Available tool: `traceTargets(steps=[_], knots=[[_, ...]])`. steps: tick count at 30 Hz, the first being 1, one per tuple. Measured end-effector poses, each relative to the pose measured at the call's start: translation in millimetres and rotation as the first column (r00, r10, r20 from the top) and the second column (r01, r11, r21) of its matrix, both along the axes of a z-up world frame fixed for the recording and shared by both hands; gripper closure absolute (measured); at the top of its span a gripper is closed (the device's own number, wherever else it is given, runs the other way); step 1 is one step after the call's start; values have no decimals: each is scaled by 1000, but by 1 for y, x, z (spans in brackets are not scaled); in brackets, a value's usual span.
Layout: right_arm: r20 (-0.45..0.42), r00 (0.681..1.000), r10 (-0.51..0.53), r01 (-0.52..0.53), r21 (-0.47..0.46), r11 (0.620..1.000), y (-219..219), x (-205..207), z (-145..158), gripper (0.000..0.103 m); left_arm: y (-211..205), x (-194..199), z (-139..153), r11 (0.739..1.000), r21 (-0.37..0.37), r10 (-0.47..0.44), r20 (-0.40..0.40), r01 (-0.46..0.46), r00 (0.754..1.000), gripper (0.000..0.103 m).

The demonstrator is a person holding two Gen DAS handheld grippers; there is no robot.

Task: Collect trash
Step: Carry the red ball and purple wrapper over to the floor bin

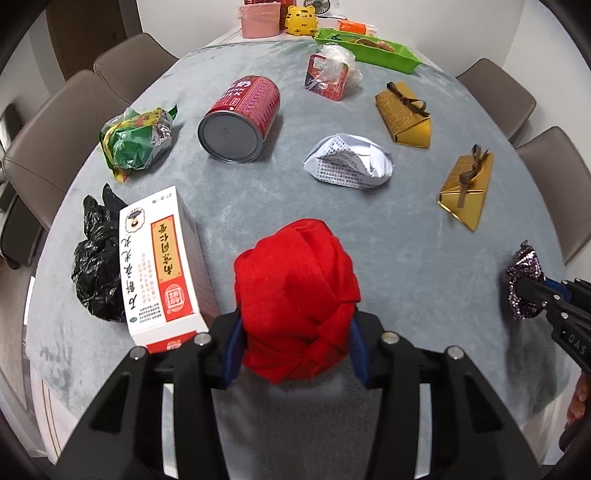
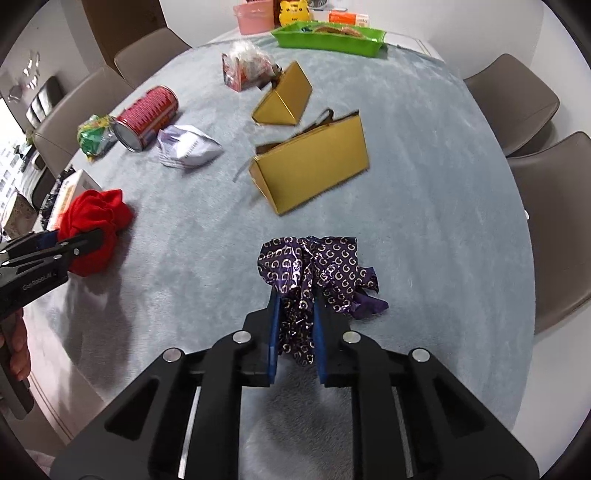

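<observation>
Both claws are engaged at the near edge of the worktop [image 1: 424, 258]. The left claw [image 1: 295, 343] is clamped on a red cloth bundle [image 1: 299, 288], its blue pads pressing both sides. The right claw [image 2: 295, 332] is clamped on a crumpled purple foil wrapper [image 2: 314, 273]. Both items appear to rest on the grey cover, not yet lifted.

Progress, by judgement: early. Two pieces are gripped; none is seen deposited. A pink bin [image 1: 258, 20] with a liner stands at the far end, well apart from both claws, and is the likely destination.

Count of loose items remaining on the worktop:
- one red can [image 1: 240, 118], lying on its side
- one green crumpled wrapper [image 1: 136, 142]
- one black plastic bag [image 1: 98, 266]
- one white and red carton [image 1: 162, 266], just beside the red bundle
- one crumpled printed paper [image 1: 349, 162]
- two gold gift boxes [image 1: 404, 114] with ribbon
- one red packet in clear film [image 1: 330, 75]

A green tray [image 1: 369, 51] and a yellow toy [image 1: 301, 20] stand at the far end; whether these are trash cannot be told.
</observation>
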State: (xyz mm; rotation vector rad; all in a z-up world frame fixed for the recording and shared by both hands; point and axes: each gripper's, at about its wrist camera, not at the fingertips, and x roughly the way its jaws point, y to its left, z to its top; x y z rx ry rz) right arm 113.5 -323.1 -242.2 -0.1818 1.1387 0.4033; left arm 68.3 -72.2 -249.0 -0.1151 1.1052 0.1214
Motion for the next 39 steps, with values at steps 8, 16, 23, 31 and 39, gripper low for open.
traceTargets(steps=[8,16,23,31,39], knots=[[35,999,-27,25,37,999,-3,-22,35,89,-23,-21,36,995,-8,-98,55,99,994,58],[97,982,-161,156,54,986,-33,-66,69,89,-76,-42,66,949,-9,-313,117,316,943,57],[140,919,-367,361,72,930,-88,-123,86,89,-140,-65,78,855,-11,-511,153,519,846,57],[141,809,-571,566,78,821,-190,-201,89,89,-239,-99,81,728,-2,-677,158,685,719,57],[112,738,-665,661,71,747,-314,-270,80,90,-369,-140,74,649,-21,-750,151,761,644,57]])
